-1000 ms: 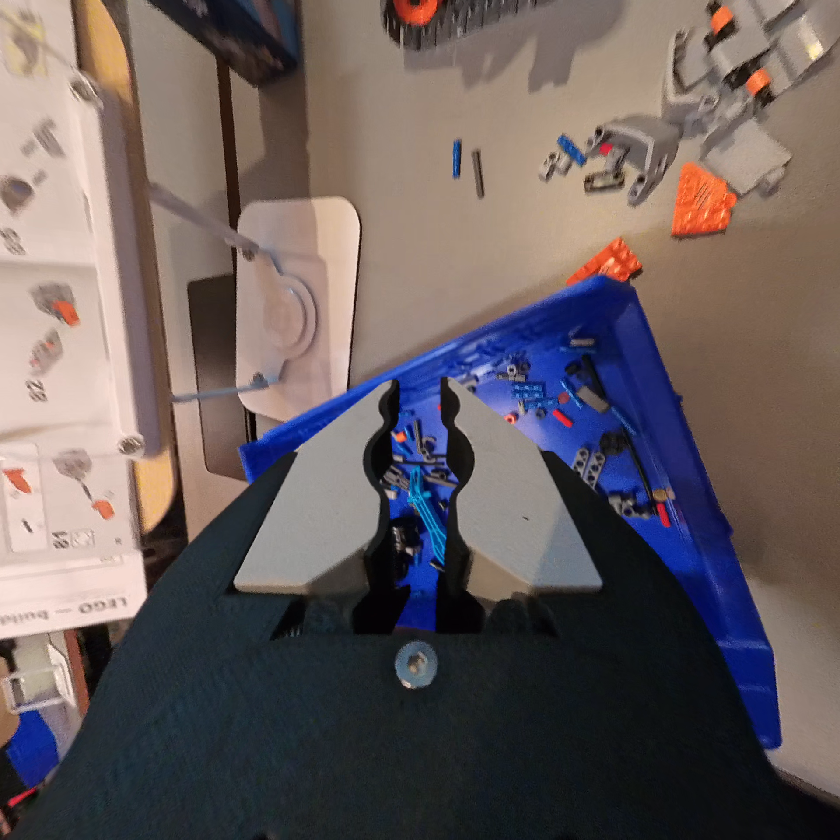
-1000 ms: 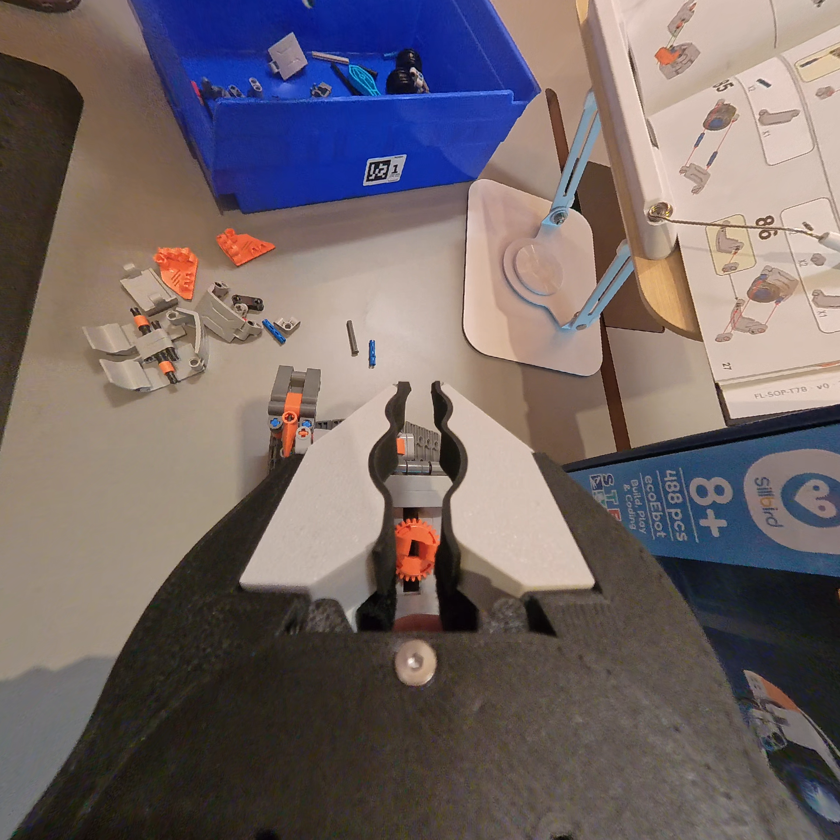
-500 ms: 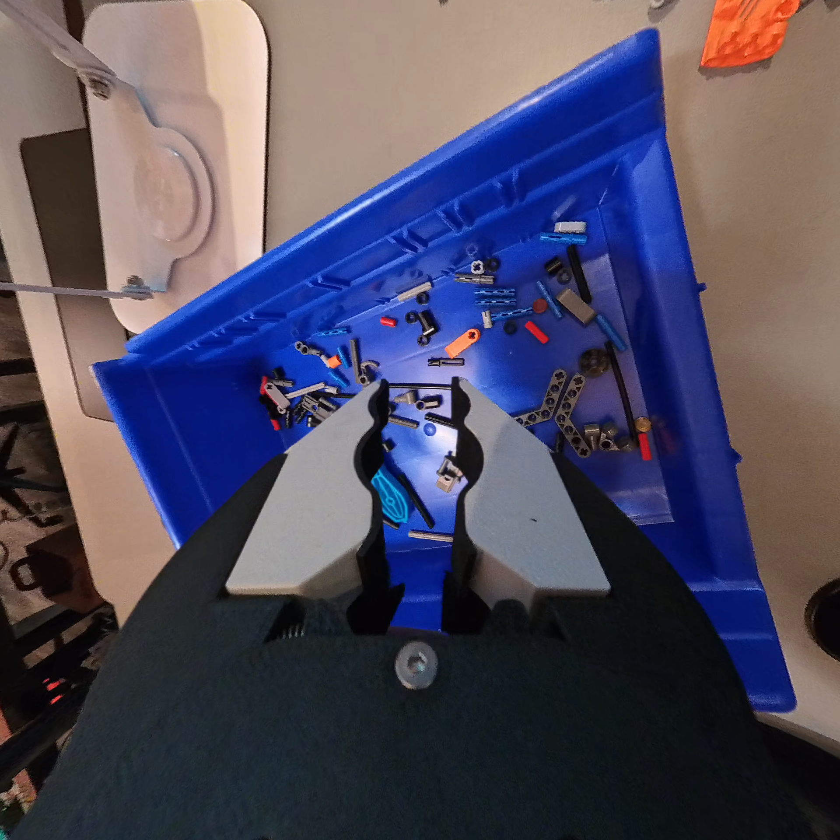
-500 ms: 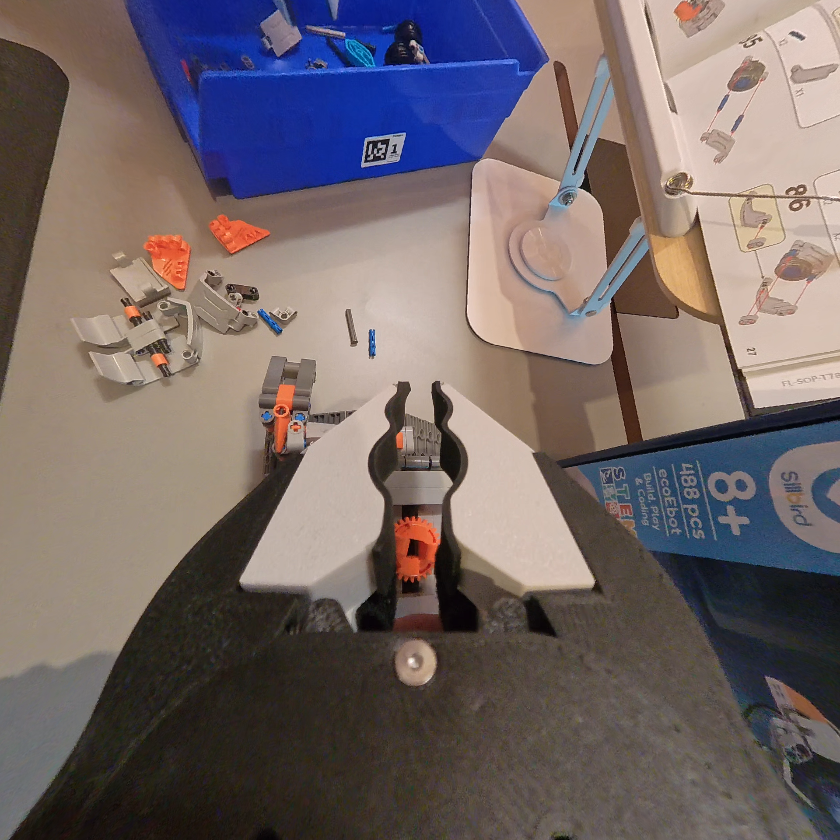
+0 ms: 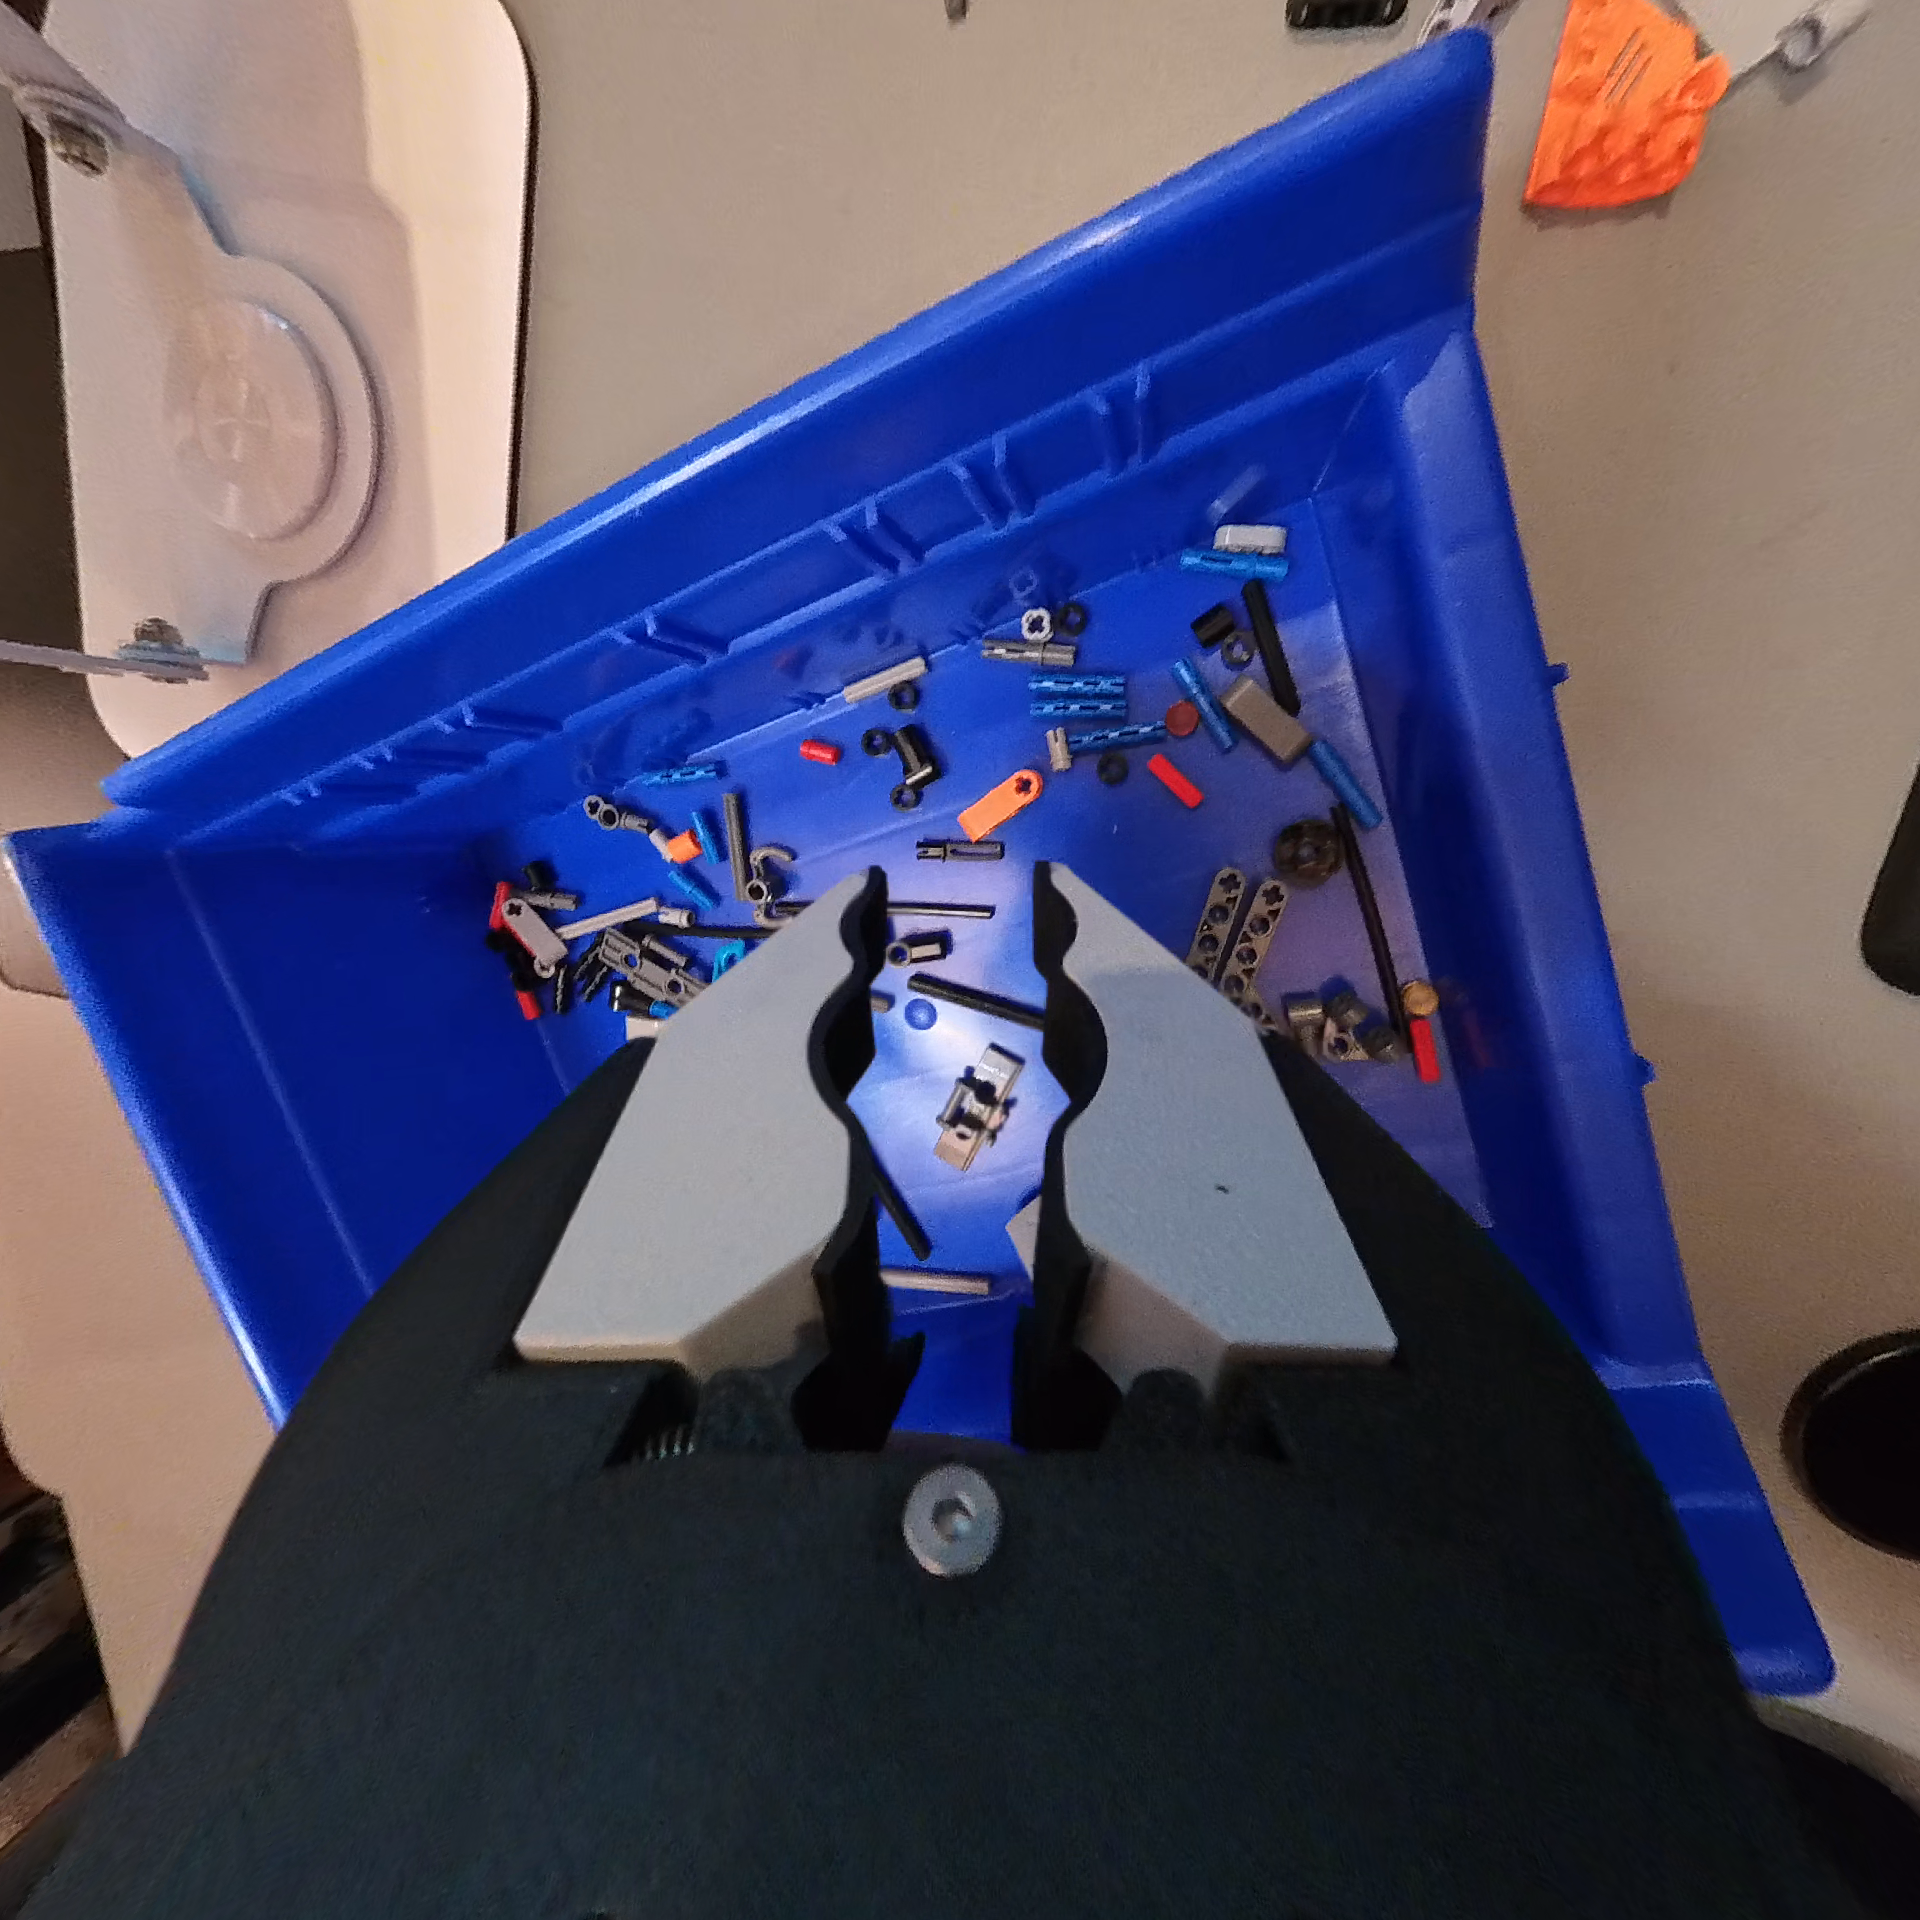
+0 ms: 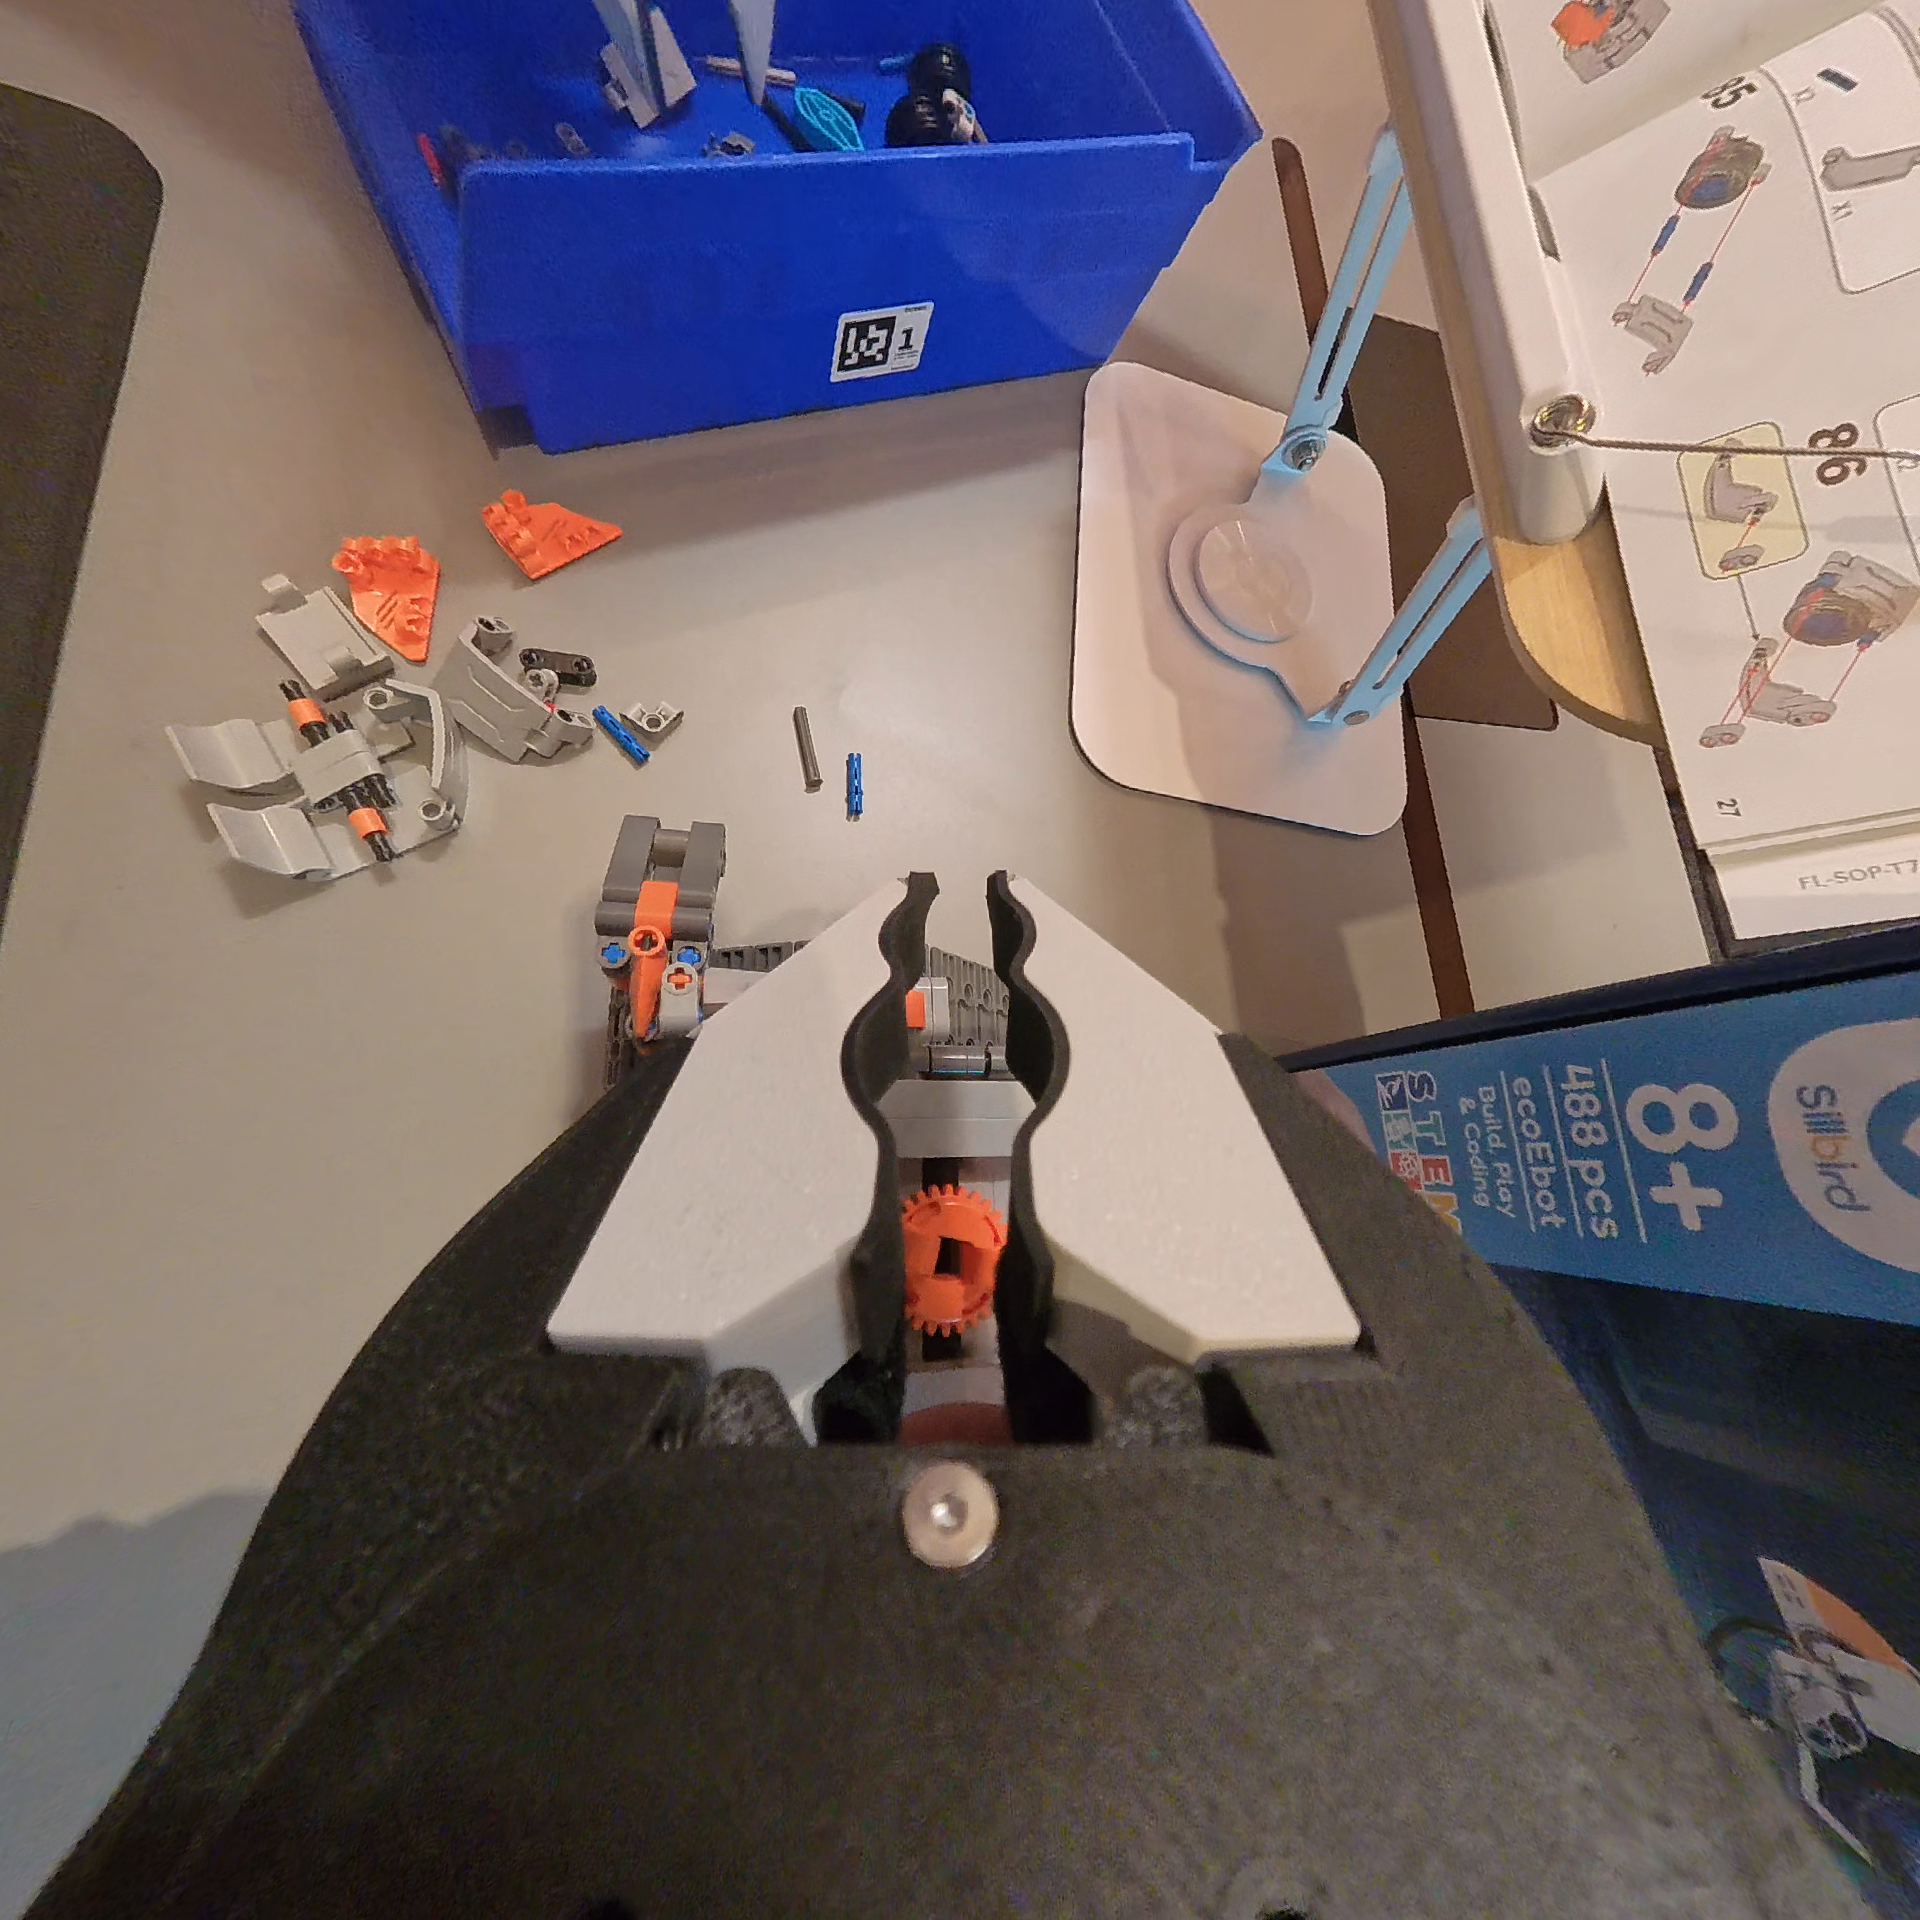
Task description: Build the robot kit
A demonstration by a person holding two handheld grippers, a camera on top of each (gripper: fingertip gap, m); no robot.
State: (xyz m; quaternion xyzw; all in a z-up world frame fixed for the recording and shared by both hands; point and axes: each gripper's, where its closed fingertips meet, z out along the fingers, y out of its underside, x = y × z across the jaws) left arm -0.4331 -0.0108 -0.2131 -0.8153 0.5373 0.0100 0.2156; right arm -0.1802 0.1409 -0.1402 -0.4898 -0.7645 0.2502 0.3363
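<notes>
Fingers [image 6: 1143, 1091] around model [image 6: 951, 1122] (labelled bin [image 6: 727, 270])

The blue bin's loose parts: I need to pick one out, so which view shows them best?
The left wrist view: it looks straight down into the blue bin, its small parts spread under the open left gripper. The right wrist view shows mainly its outer wall and a few parts.

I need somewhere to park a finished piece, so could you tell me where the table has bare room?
Bare table lies left of the right gripper, below the loose grey and orange parts. A smaller strip runs between the blue bin and the two loose pins. The right side is crowded: white stand base, manual, blue box.
</notes>
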